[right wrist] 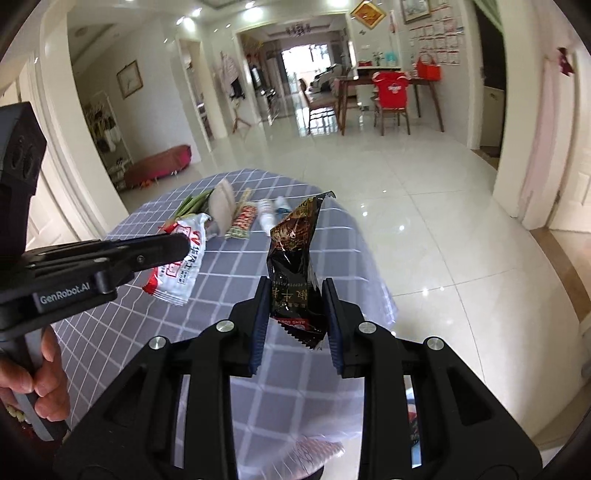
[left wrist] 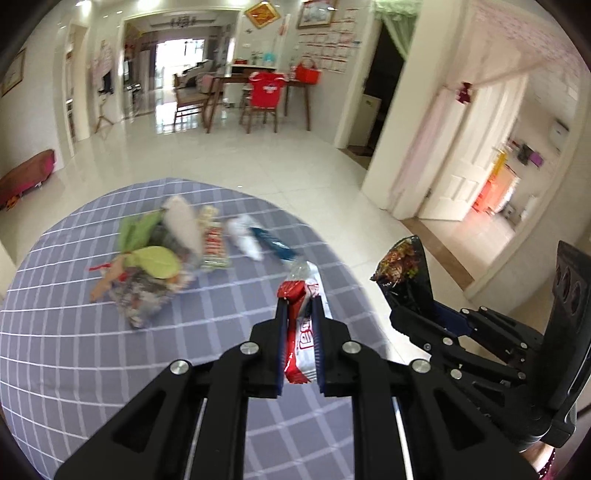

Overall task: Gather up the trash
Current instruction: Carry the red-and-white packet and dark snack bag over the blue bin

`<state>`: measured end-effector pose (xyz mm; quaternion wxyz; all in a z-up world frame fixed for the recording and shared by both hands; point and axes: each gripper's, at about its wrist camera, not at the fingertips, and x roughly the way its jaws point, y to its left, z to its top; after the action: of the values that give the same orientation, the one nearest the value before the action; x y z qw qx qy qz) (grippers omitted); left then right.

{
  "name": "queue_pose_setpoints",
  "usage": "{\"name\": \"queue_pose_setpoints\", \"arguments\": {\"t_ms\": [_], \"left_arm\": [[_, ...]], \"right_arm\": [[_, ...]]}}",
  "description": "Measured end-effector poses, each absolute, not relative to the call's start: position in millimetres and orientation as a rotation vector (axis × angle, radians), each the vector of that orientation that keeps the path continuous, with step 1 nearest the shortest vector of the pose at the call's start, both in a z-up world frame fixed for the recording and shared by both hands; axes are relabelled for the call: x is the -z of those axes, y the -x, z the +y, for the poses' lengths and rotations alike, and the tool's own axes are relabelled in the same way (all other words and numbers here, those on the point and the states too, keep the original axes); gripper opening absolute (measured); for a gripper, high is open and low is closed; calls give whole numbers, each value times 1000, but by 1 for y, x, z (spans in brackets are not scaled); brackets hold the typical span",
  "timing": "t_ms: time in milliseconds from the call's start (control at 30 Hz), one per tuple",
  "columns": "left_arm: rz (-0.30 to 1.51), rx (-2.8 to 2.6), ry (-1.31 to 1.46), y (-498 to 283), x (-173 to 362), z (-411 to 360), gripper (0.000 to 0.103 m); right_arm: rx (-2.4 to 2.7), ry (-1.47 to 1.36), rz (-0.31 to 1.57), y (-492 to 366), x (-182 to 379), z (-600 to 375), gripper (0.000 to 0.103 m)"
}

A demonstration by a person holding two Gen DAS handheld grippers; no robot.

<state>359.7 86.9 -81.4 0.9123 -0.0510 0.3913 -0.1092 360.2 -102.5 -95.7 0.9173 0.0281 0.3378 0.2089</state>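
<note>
Above checked tablecloth (left wrist: 74, 350), "GenRobot.AI" left tool (left wrist: 300, 314) clamping red-white wrapper (left wrist: 301, 332), right tool (right wrist: 295, 314) black packet (right wrist: 291, 266).

Bright daylight plus ceiling spots (right wrist: 250, 5); glare on floor tiles (right wrist: 424, 229); trash pile (left wrist: 155, 258) motion-blurred; fisheye edges warped.

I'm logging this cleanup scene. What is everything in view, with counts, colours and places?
red-and-white wrapper: 1, in left claw
black snack bag: 1, between right claw's pads
trash pile: several pieces, green, white, red, blue, on far side of table
tablecloth: 1, lavender with white grid, covering table
dining chairs: at least 2, wooden, one with red cover, far room
left claw: 1, black
right claw: 1, black
</note>
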Motion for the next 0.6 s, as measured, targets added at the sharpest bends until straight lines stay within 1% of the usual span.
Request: {"name": "queue_pose_setpoints", "arguments": {"t_ms": [267,600], "left_arm": [[841,351,20,-341,93,-3,12],[931,493,-68,-342,138,-116,12]], "right_arm": [[-338,-154,657,-317,101,-186,28],[-162,-264,654,-280,133,-285,28]]}}
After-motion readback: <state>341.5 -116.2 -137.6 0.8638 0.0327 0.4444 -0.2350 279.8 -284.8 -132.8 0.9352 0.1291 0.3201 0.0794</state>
